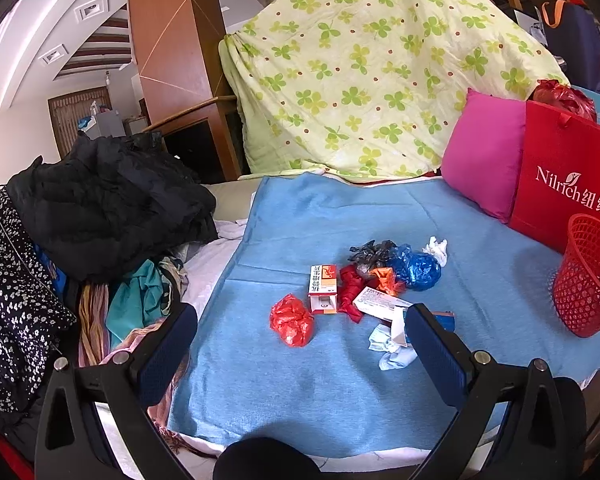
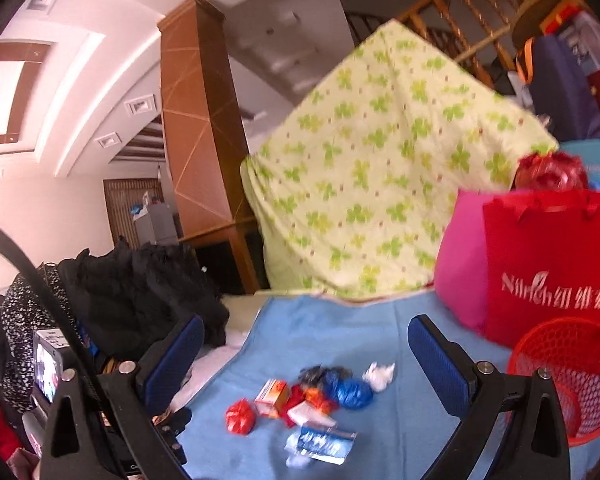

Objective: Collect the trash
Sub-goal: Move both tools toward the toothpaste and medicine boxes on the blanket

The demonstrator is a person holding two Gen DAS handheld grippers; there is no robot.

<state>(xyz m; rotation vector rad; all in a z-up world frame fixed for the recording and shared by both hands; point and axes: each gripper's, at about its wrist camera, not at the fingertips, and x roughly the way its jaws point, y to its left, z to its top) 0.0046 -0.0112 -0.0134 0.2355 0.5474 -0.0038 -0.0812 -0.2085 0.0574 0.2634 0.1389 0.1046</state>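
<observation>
You hold both grippers above the near edge of a blue blanket (image 1: pixel 300 380), each pointing forward over the bed. Your left gripper (image 1: pixel 300 354) sits low and close to the cloth, its jaws spread wide with nothing between them; the right-hand pad (image 1: pixel 436 354) hides part of the paper litter behind it, though whether it touches any of it cannot be told. Your right gripper (image 2: pixel 306 360) rides higher and further back, tilted so it looks up at the room; its jaws are likewise wide apart and empty.

The trash lies in a loose cluster in the middle of the blanket. A crumpled red plastic wad (image 1: pixel 292 320) sits apart at the left of the cluster. Just beside it is an orange-and-white medicine box (image 1: pixel 323 289), then a red wrapper (image 1: pixel 350 292), a black bag scrap (image 1: pixel 372 254), a blue plastic ball (image 1: pixel 418 270) and a white tissue (image 1: pixel 436 250) at the far right. A white carton (image 1: pixel 380 304) and pale crumpled paper (image 1: pixel 388 350) lie nearest your left gripper.

A red mesh basket (image 1: pixel 584 280) stands at the blanket's right edge, well apart from the cluster, in front of a red shopping bag (image 1: pixel 560 184) and a pink pillow (image 1: pixel 484 156). A heap of dark clothes (image 1: pixel 108 204) fills the left side, and a clover-print quilt (image 1: pixel 364 68) rises behind.
</observation>
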